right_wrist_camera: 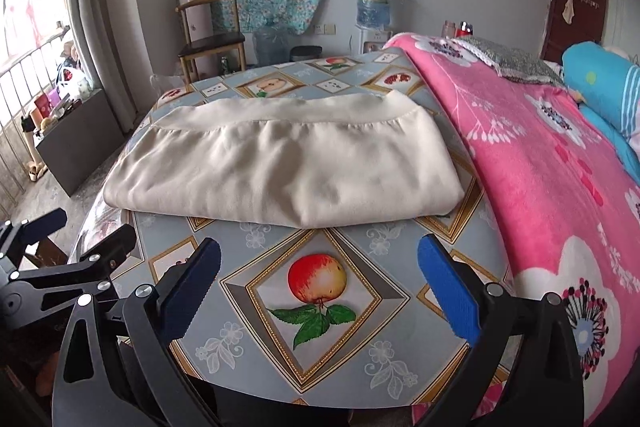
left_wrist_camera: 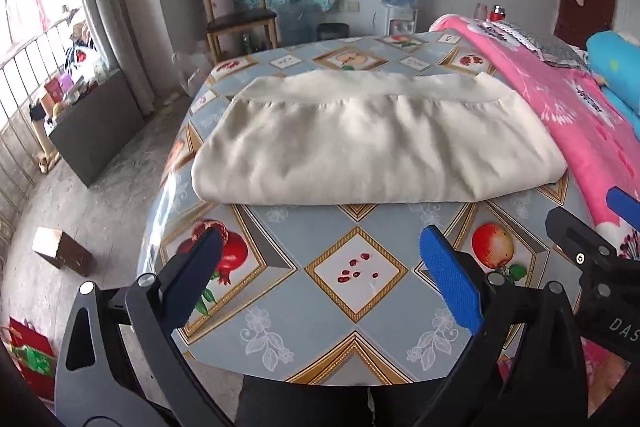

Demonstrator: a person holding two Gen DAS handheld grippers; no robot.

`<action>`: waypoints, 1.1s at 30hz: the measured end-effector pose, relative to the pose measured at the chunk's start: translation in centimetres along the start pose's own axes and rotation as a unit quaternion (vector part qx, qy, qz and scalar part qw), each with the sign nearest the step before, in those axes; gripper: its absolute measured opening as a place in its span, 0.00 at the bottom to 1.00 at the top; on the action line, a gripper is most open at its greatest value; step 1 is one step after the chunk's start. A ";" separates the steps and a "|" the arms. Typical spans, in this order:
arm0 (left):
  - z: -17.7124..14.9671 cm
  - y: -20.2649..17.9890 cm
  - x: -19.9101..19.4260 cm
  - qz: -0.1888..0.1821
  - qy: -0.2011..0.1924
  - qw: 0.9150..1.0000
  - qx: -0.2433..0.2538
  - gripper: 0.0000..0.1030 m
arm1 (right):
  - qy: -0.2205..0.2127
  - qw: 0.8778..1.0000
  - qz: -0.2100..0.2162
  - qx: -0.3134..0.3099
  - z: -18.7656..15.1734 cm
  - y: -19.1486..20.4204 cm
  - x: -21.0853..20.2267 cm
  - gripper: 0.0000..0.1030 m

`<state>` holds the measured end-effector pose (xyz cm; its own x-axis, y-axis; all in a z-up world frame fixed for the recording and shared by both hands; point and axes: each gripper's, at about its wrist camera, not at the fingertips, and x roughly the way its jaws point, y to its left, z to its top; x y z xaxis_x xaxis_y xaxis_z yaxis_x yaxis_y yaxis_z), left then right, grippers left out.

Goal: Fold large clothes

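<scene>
So the biggest thing here is the round table with the glossy fruit-print vinyl cover [left_wrist_camera: 352,311], and along its right edge a pink fleece blanket with white flowers [right_wrist_camera: 540,155] is draped over part of it. The cream-coloured folded garment with a ribbed hem band [left_wrist_camera: 372,143] sits in the middle of the table, a bit toward the far edge, and its right end lies right up against the pink blanket. It's folded into a wide flat rectangle: the hem band runs along the far side, and the doubled-over fold edge faces the near edge of the table.

How it'll handle, my guess: soft, floppy knit, light for its size, no stiffness at all. Lift it by one spot and the layers will sag and slide apart. The cover looks slick too, so the whole bundle probably skates if you push it rather than pinch it.

Where I'd grab: the two near corners of the fold edge, one per hand, pinching through all the layers so the stack stays together. The left corner hangs close to the table's left edge, so that one is easy to get under.

Both tongs are empty with jaws spread wide. The left gripper [left_wrist_camera: 316,279] hovers over the near part of the table, short of the cloth, and the right gripper [right_wrist_camera: 320,279] does the same just beside it.
</scene>
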<state>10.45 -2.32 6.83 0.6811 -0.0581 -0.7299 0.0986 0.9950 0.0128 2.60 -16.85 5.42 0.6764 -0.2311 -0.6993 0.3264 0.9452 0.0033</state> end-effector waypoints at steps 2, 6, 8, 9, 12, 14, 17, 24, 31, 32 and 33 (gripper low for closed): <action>-0.1 0.2 0.7 -0.006 0.018 1.000 -0.012 0.93 | 0.007 1.000 -0.007 -0.001 -0.1 -0.1 0.5 0.94; -0.3 0.3 1.5 -0.002 0.033 0.999 -0.013 0.93 | 0.021 1.000 -0.009 -0.003 -0.3 -0.2 1.4 0.94; -0.4 0.3 1.7 -0.003 0.035 0.999 -0.013 0.93 | 0.025 1.000 -0.009 -0.006 -0.3 0.0 1.7 0.94; -0.5 0.3 1.7 -0.005 0.037 0.999 -0.014 0.93 | 0.026 1.000 -0.010 -0.008 -0.3 0.1 1.8 0.94; -0.3 0.3 1.7 -0.009 0.038 0.999 -0.013 0.93 | 0.027 0.999 -0.013 -0.016 -0.3 0.4 2.0 0.94; -0.2 0.2 1.6 -0.009 0.037 0.999 -0.009 0.93 | 0.029 0.999 -0.013 -0.019 -0.3 0.6 2.1 0.94; -0.2 0.0 1.5 -0.010 0.035 0.999 -0.004 0.93 | 0.033 0.999 -0.014 -0.020 -0.3 0.8 2.2 0.94; -0.3 -0.2 1.2 -0.012 0.035 0.999 0.007 0.93 | 0.032 0.999 -0.016 -0.020 -0.4 0.7 2.1 0.94; -0.3 -0.3 1.2 -0.013 0.035 0.999 0.008 0.93 | 0.031 0.999 -0.019 -0.019 -0.3 0.6 1.8 0.94; -0.3 -0.3 1.2 -0.013 0.036 0.999 0.009 0.93 | 0.031 0.999 -0.020 -0.019 -0.3 0.5 1.7 0.94; -0.3 -0.3 1.2 -0.013 0.036 0.999 0.009 0.93 | 0.030 0.999 -0.020 -0.019 -0.2 0.4 1.7 0.94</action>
<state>11.00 -2.64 5.78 0.6242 -0.0771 -0.7775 0.1292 0.9916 0.0054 3.74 -16.80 4.06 0.6216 -0.2556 -0.7405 0.3261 0.9439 -0.0521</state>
